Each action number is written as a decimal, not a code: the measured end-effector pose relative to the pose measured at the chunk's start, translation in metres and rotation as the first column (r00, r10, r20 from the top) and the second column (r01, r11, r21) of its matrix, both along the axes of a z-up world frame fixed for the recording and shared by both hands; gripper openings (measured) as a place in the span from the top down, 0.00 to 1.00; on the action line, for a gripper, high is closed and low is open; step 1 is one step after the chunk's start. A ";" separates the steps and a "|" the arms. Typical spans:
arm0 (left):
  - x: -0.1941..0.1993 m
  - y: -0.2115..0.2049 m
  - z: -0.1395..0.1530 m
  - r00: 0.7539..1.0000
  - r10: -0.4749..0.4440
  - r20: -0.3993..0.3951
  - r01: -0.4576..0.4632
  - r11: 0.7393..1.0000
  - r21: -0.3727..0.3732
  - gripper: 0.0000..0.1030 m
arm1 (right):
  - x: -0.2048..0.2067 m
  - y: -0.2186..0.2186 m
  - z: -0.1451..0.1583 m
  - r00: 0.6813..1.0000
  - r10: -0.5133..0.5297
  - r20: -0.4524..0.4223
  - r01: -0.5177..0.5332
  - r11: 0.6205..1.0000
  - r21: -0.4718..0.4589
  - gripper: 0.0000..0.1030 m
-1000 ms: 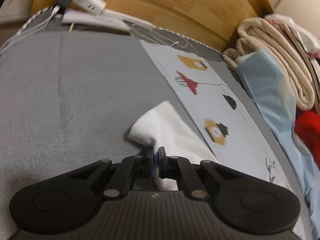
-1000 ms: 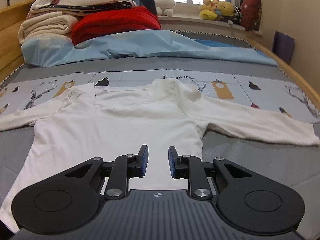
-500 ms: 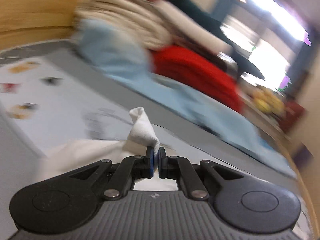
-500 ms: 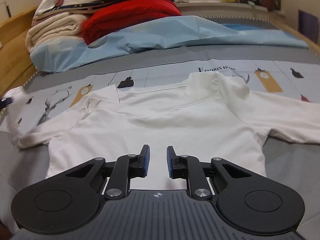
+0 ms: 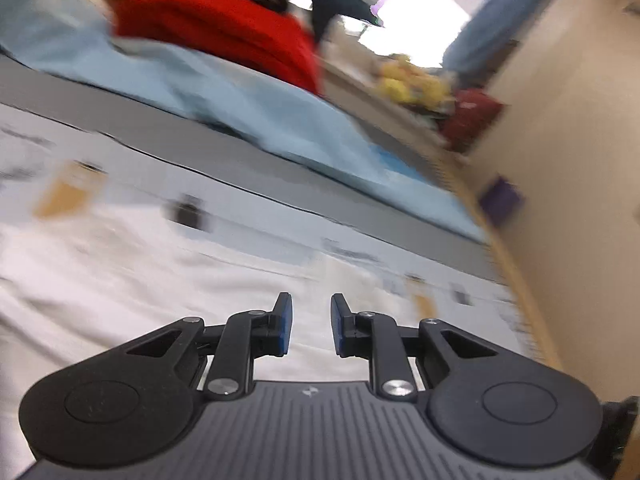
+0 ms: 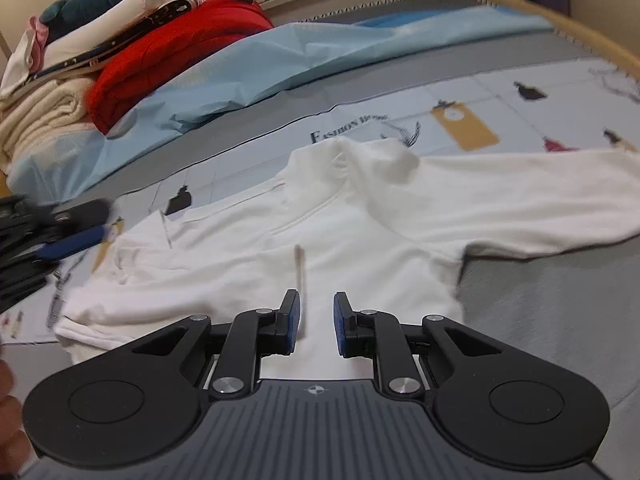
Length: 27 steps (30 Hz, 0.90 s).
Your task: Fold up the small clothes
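Nearest me, my left gripper (image 5: 311, 326) is opening: a second ago its pads were pinched on the cuff of the left sleeve, and now nothing sits between them, so I have let the cuff go. That view has swung from the grey bedspread at the headboard end to a blurred sweep over the white shirt (image 6: 340, 248), which fits a sleeve carried across and dropped. From my right wrist camera the result shows: the left sleeve (image 6: 132, 300), which lay stretched out flat a second ago, now lies folded in over the shirt's body, bunched and not yet neat. My right gripper (image 6: 314, 322) hangs just above the hem with its jaws a little apart, holding nothing. The shirt lies front up on the printed sheet (image 6: 460, 92), its right sleeve (image 6: 540, 200) still spread out to the side. I judge that sleeve comes next. Beyond lie the pale blue cloth (image 6: 300, 56) and the red blanket (image 6: 176, 52) in the stack.
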State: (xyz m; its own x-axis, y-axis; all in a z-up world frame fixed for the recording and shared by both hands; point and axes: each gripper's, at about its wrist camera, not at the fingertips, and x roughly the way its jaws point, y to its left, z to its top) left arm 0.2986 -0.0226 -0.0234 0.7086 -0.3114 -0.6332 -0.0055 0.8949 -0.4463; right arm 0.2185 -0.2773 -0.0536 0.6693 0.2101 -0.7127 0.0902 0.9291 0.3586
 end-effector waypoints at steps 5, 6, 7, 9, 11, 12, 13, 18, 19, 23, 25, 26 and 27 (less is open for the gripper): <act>-0.016 0.051 -0.006 0.982 0.183 -0.050 -0.168 0.962 0.216 0.78 | 0.013 0.011 -0.019 0.999 0.016 -0.039 -0.015 0.999 0.028 0.80; -0.016 0.060 -0.012 0.975 0.211 -0.071 -0.188 0.952 0.243 0.78 | 0.016 0.012 -0.027 0.998 0.009 -0.065 -0.005 0.999 0.050 0.79; -0.012 0.074 -0.015 0.962 0.246 -0.119 -0.207 0.940 0.270 0.78 | 0.020 0.013 -0.035 0.996 0.010 -0.085 -0.004 0.997 0.071 0.79; -0.005 0.098 -0.023 0.939 0.303 -0.165 -0.254 0.931 0.262 0.78 | 0.029 0.020 -0.049 0.992 0.018 -0.129 -0.010 0.998 0.061 0.79; -0.003 0.119 -0.022 0.937 0.321 -0.140 -0.280 0.927 0.252 0.78 | 0.037 0.029 -0.060 0.988 0.040 -0.150 -0.034 0.998 0.047 0.79; 0.000 0.124 -0.022 0.936 0.328 -0.129 -0.285 0.920 0.270 0.78 | 0.041 0.032 -0.064 0.987 0.044 -0.153 -0.039 0.999 0.035 0.79; 0.002 0.134 -0.022 0.931 0.343 -0.123 -0.296 0.909 0.294 0.78 | 0.045 0.035 -0.068 0.986 0.044 -0.158 -0.041 0.999 0.021 0.79; 0.005 0.169 -0.024 0.887 0.433 -0.161 -0.385 0.885 0.261 0.78 | 0.054 0.049 -0.070 0.989 0.074 -0.126 -0.078 0.997 -0.027 0.89; 0.007 0.174 -0.024 0.879 0.448 -0.162 -0.400 0.880 0.257 0.78 | 0.053 0.052 -0.066 0.991 0.086 -0.102 -0.091 0.995 -0.045 0.92; 0.001 0.190 -0.016 0.864 0.481 -0.148 -0.436 0.863 0.256 0.78 | 0.053 0.047 -0.033 0.995 0.087 0.039 -0.086 0.996 -0.038 0.94; 0.000 0.192 -0.017 0.864 0.481 -0.149 -0.436 0.863 0.256 0.78 | 0.048 0.034 -0.001 0.984 0.047 0.173 -0.045 0.999 -0.017 0.95; -0.001 0.192 -0.016 0.864 0.480 -0.150 -0.434 0.863 0.258 0.78 | 0.043 0.026 0.015 0.968 0.022 0.249 -0.019 1.000 -0.017 0.95; 0.000 0.192 -0.017 0.864 0.480 -0.152 -0.434 0.862 0.261 0.78 | 0.038 0.019 0.028 0.950 -0.005 0.312 0.019 0.999 -0.042 0.95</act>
State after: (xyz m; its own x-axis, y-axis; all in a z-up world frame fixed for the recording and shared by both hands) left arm 0.2981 0.1693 -0.0408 0.5846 0.1730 -0.7926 -0.5074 0.8403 -0.1908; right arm 0.2561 -0.2584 -0.0254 0.8617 0.1743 -0.4765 -0.0087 0.9440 0.3297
